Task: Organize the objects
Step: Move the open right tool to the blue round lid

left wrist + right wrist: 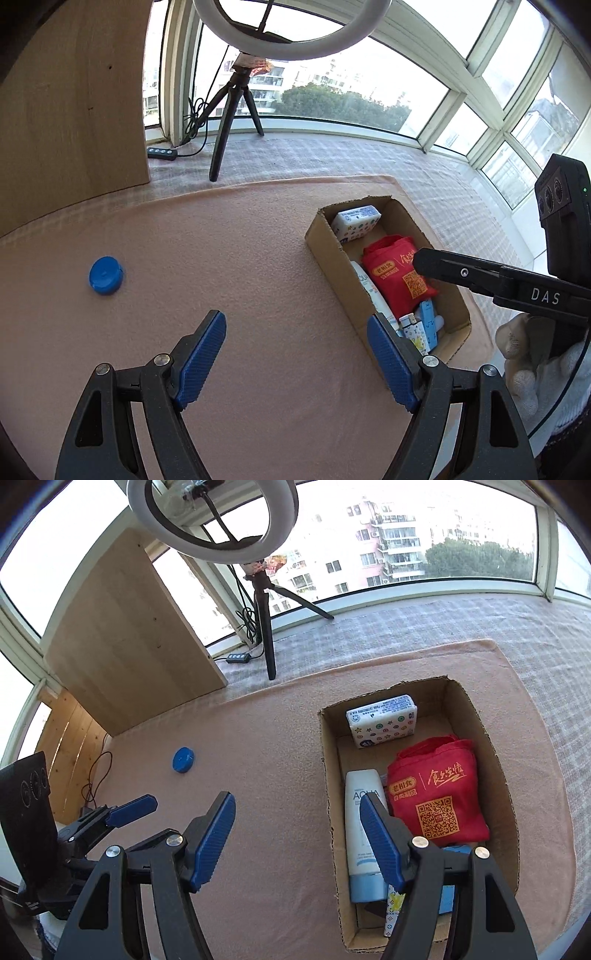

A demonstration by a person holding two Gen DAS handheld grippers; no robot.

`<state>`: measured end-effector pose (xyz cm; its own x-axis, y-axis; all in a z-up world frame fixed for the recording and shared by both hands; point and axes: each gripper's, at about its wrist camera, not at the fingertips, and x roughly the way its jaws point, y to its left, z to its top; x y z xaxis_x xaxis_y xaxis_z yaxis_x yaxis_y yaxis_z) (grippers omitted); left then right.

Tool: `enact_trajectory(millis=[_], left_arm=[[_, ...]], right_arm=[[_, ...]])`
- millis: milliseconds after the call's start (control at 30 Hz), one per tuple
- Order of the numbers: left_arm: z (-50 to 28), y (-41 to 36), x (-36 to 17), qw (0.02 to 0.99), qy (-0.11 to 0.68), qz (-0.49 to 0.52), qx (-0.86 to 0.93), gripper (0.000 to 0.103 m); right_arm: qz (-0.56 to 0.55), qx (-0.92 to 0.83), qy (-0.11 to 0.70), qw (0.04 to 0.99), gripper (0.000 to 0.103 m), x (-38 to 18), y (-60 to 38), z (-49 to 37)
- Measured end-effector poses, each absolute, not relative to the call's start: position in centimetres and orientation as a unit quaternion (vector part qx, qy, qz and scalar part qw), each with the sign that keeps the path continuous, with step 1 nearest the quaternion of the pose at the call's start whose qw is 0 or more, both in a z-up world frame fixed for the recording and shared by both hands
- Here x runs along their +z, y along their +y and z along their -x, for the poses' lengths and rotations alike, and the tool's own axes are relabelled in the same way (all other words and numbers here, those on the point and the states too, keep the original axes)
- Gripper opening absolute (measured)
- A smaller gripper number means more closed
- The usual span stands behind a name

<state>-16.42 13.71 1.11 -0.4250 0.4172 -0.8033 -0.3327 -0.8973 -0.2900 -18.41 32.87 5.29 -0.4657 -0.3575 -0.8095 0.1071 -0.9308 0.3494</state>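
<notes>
A pink cloth (258,738) carries 1 cardboard box (502,775) and, well apart, 1 blue round case (183,760).

White tube (364,834) just behind the right jaw reads "AQUA". Red bag (437,797) beside it, further right, carries yellow Chinese characters and a QR code. Black gripper arm (517,288) right of the jaws reads "DAS".

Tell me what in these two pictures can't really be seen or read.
- Near end of the brown cardboard box: right wrist view, the right claw covers the small items there.
- Small print on the white AQUA tube: too small.
- Round blue plastic cap: any marking is too small.
- White ring light: top cut off, left wrist view.
</notes>
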Motion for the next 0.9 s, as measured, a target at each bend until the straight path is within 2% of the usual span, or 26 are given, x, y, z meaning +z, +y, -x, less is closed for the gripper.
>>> enact_trajectory(millis=[200, 400, 633, 900], left_arm=[[19.2, 6.1, 3.0, 0.176, -0.050, 0.472, 0.863, 0.082], [22.2, -0.2, 3.2, 0.148, -0.077, 0.464, 0.870, 0.082], [24.8, -4.1, -0.4, 0.126, -0.087, 0.479, 0.865, 0.080], [26.3, -4.3, -6.4, 0.130, -0.083, 0.514, 0.844, 0.075]], right_arm=[[-0.476, -0.860, -0.084, 0.163, 0.066, 8.2, 28.0, 21.1], [-0.475, -0.857, -0.076, 0.185, 0.066, 8.3, 23.4, 24.2], [-0.505, -0.832, -0.091, 0.211, 0.066, 4.4, 18.0, 27.7], [-0.556, -0.793, -0.094, 0.230, 0.066, -1.5, 12.5, 30.7]])
